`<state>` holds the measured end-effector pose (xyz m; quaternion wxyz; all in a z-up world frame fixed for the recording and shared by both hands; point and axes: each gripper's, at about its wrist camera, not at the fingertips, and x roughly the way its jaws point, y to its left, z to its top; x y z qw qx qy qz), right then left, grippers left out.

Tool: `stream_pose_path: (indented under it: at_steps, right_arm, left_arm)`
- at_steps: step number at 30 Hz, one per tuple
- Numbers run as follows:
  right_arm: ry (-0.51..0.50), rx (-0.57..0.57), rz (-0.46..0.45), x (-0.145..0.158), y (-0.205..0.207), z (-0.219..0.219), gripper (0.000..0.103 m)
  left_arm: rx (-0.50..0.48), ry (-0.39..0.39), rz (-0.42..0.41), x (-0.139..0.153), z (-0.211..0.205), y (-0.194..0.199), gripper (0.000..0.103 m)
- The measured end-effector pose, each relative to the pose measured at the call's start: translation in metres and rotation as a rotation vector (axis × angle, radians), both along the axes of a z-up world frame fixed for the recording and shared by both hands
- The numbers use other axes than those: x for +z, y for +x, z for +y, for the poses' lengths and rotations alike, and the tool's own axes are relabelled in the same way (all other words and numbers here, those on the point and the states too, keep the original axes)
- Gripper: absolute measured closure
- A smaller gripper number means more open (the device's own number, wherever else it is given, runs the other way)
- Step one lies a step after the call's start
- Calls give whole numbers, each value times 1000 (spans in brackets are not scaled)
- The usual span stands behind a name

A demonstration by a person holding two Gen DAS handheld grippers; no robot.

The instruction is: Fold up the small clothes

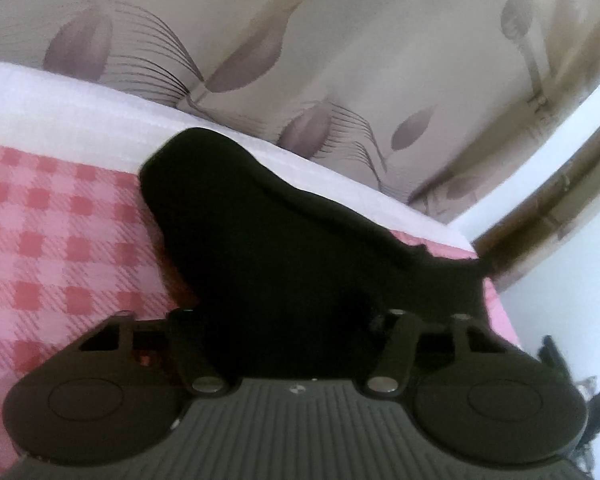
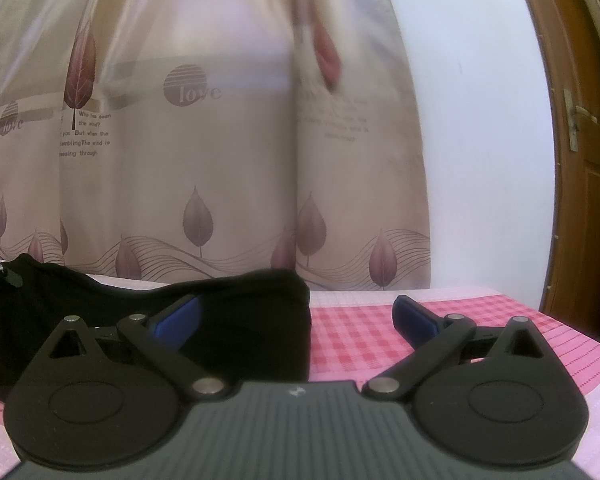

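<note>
behind everything we see a beige curtain [image 2: 220,168] printed with mauve leaves and the word "love", with a white wall [image 2: 472,140] and a brown wooden door [image 2: 580,184] to its right. below it lies a pink checked cloth [image 2: 364,340] with a pale border, spread flat. on that cloth rests the black garment [image 1: 268,240], a dark bunched heap. our left tongs [image 1: 296,320] are buried in the garment: its fabric fills the gap and hides the fingertips, so we cannot tell whether they pinch it. our right tongs [image 2: 296,320] stand spread wide and grip nothing; the left blue pad [image 2: 176,324] sits in front of the garment's right edge, the other pad [image 2: 414,318] over bare checked cloth.
</note>
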<state>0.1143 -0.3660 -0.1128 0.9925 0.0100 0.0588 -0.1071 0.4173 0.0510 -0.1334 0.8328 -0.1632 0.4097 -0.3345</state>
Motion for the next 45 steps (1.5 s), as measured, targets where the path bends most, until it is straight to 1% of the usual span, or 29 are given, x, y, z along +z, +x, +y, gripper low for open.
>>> stream_pose_path:
  at_steps: [2, 4, 7, 11, 14, 17, 19, 20, 21, 23, 26, 29, 31, 36, 39, 45]
  right_arm:
    - [0, 0, 0, 0, 0, 0, 0]
    - [0, 1, 0, 0, 0, 0, 0]
    - [1, 1, 0, 0, 0, 0, 0]
    - [1, 0, -1, 0, 0, 0, 0]
    - [0, 0, 0, 0, 0, 0, 0]
    - [1, -1, 0, 0, 0, 0, 0]
    - [1, -1, 0, 0, 0, 0, 0]
    - [1, -1, 0, 0, 0, 0, 0]
    - [1, -1, 0, 0, 0, 0, 0]
    - [1, -1, 0, 0, 0, 0, 0]
    - [2, -1, 0, 0, 0, 0, 0]
    - [4, 0, -2, 0, 0, 0, 0]
    - [7, -2, -6, 1, -1, 0, 0]
    - [14, -5, -14, 1, -2, -1, 0]
    - [17, -5, -18, 0, -3, -1, 0]
    - [29, 2, -35, 0, -6, -2, 0]
  left_arm:
    - [-1, 17, -20, 0, 0, -2, 48]
    - [1, 18, -17, 0, 0, -2, 47]
    - [-20, 23, -28, 0, -2, 0, 42]
    - [-32, 47, -49, 1, -5, 0, 42]
    - [-17, 25, -54, -2, -2, 0, 42]
    - [-22, 31, -61, -2, -2, -1, 42]
    - [-15, 13, -43, -2, -2, -1, 45]
    - [-2, 17, -39, -2, -2, -1, 51]
    - [10, 33, -41, -1, -3, -2, 63]
    - [15, 52, -56, 1, -8, -7, 73]
    - [44, 76, -103, 10, -18, -18, 78]
    - [76, 41, -113, 23, -24, -26, 80]
    - [83, 20, -100, 31, -28, -30, 80]
    - [90, 34, -89, 55, -48, -42, 80]
    - [81, 56, -100, 67, -67, -52, 81]
    - [91, 55, -49, 80, -104, -60, 81]
